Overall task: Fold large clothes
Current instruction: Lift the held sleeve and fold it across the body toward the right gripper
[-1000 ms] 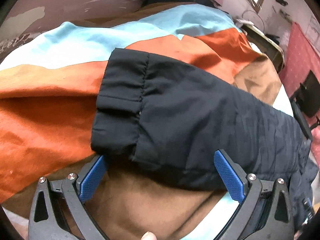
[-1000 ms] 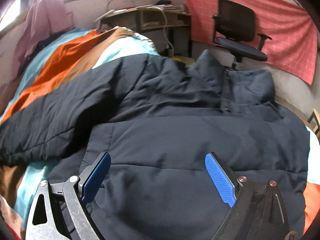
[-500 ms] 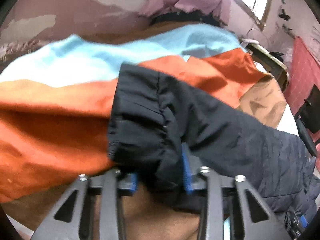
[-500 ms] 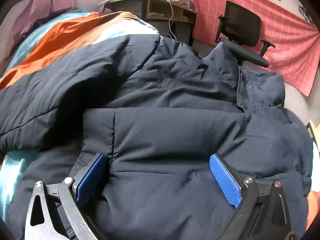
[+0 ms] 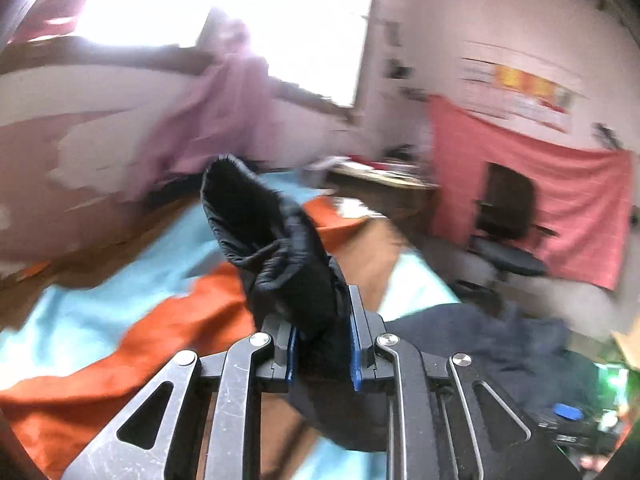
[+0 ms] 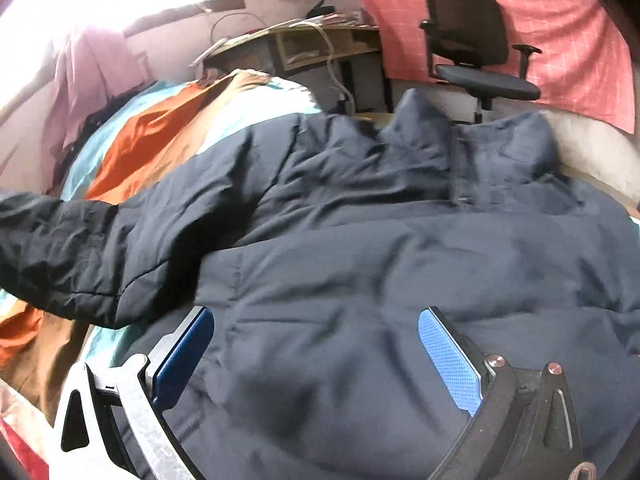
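A large dark navy padded jacket (image 6: 400, 248) lies spread on a bed with an orange, light blue and brown cover (image 6: 160, 128). My left gripper (image 5: 322, 344) is shut on the jacket's sleeve cuff (image 5: 272, 240) and holds it raised above the bed, the cuff sticking up past the fingers. The sleeve (image 6: 100, 248) stretches off to the left in the right wrist view. My right gripper (image 6: 316, 360) is open, its blue pads (image 6: 452, 364) resting on the jacket's lower body, with nothing between them gripped.
A black office chair (image 6: 476, 60) and a wooden desk (image 6: 320, 48) stand beyond the bed, before a red wall cloth (image 6: 540, 12). Pink fabric (image 5: 216, 112) hangs by a bright window. The bed cover (image 5: 120, 320) lies under the lifted sleeve.
My left gripper closed on the sleeve cuff and lifted it up off the bed, swinging toward the room. My right gripper stayed open and settled lower on the jacket's body.
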Motion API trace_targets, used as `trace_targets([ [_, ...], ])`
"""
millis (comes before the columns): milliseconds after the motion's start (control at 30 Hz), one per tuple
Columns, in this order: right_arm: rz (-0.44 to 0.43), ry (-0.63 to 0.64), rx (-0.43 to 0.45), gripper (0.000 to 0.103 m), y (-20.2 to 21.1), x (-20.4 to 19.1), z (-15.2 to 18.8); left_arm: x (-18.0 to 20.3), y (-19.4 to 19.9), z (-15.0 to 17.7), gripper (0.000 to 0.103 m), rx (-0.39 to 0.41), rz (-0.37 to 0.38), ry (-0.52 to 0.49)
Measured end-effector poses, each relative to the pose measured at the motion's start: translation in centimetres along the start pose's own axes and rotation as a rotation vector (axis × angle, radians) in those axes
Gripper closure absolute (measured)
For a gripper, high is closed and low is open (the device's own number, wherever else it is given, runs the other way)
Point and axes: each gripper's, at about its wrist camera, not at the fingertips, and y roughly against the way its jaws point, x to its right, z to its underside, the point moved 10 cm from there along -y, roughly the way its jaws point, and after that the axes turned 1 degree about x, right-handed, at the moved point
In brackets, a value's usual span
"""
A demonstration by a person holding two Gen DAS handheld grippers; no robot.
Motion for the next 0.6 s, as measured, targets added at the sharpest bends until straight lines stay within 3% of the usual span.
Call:
trace_targets([
  [200, 0.031, -0.088, 0.013, 0.000, 4.8, 5.0, 0.2, 10.5, 1.7, -1.6, 0.088, -0.002, 0.289, -0.064],
  [400, 0.099, -0.212, 0.063, 0.000, 10.4, 11.7, 0.2, 20.9, 3.6, -0.3, 0.091, 0.033, 0.448, -0.263],
  [600, 0.178, -0.283, 0.072, 0.000, 13.3, 16.3, 1.9, 28.9, 3.1, 4.7, 0.091, -0.051, 0.563, -0.370],
])
